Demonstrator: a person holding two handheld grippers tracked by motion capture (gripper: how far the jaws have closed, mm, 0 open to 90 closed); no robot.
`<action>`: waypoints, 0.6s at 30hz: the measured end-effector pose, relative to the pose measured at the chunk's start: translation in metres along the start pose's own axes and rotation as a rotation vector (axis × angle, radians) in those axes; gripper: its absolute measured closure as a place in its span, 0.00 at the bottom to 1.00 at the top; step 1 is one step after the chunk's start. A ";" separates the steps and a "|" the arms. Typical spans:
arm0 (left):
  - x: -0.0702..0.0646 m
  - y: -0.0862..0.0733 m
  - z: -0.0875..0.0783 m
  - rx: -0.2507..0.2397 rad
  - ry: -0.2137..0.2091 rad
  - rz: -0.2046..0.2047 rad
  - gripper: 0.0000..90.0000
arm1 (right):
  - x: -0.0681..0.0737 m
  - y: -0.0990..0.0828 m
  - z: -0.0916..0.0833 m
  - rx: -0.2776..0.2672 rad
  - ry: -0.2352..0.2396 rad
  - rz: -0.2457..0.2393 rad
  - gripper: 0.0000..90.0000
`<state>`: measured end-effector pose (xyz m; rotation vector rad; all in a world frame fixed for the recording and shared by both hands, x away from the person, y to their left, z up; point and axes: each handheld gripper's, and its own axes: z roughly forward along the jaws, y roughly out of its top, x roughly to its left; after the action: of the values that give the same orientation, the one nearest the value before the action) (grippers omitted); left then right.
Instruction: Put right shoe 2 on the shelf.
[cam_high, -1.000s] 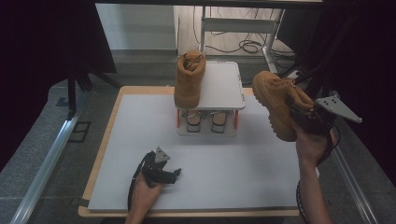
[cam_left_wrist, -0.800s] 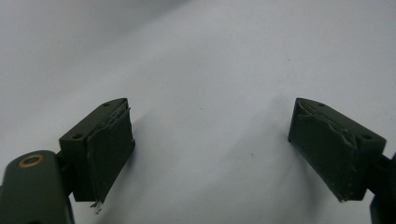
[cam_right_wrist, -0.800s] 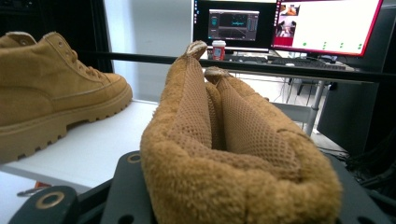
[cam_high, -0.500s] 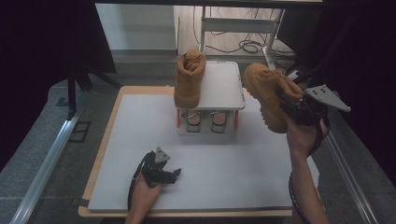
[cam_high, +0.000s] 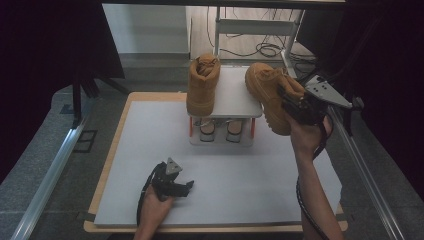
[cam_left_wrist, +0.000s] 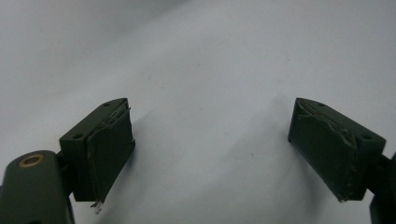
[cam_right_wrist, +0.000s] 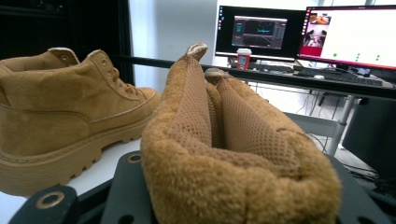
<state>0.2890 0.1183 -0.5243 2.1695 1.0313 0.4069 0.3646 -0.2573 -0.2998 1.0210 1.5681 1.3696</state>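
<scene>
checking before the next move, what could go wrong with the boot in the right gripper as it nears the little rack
The right gripper holds the carried boot only by its soft collar, tilted, so it could sag or slip out. The other boot already stands on the rack, close by; a swing could knock it off. The free space left on the rack looks narrow, so the sole may overhang the edge.

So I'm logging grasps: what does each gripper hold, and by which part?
The right gripper holds a tan boot by its padded collar. The left gripper holds nothing, jaws open over the mat.
</scene>
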 end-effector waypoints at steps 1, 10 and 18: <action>0.000 0.000 0.000 0.000 0.000 0.000 0.15 | 0.000 0.000 0.000 0.000 0.000 0.000 0.62; 0.000 0.000 0.000 -0.001 0.001 0.000 0.15 | 0.018 0.002 0.028 0.017 0.034 -0.007 0.62; 0.000 0.000 0.000 -0.002 0.003 0.001 0.15 | 0.023 0.002 0.050 0.026 0.053 0.009 0.62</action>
<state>0.2887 0.1181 -0.5244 2.1686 1.0304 0.4113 0.4028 -0.2185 -0.3042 1.0154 1.6257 1.3963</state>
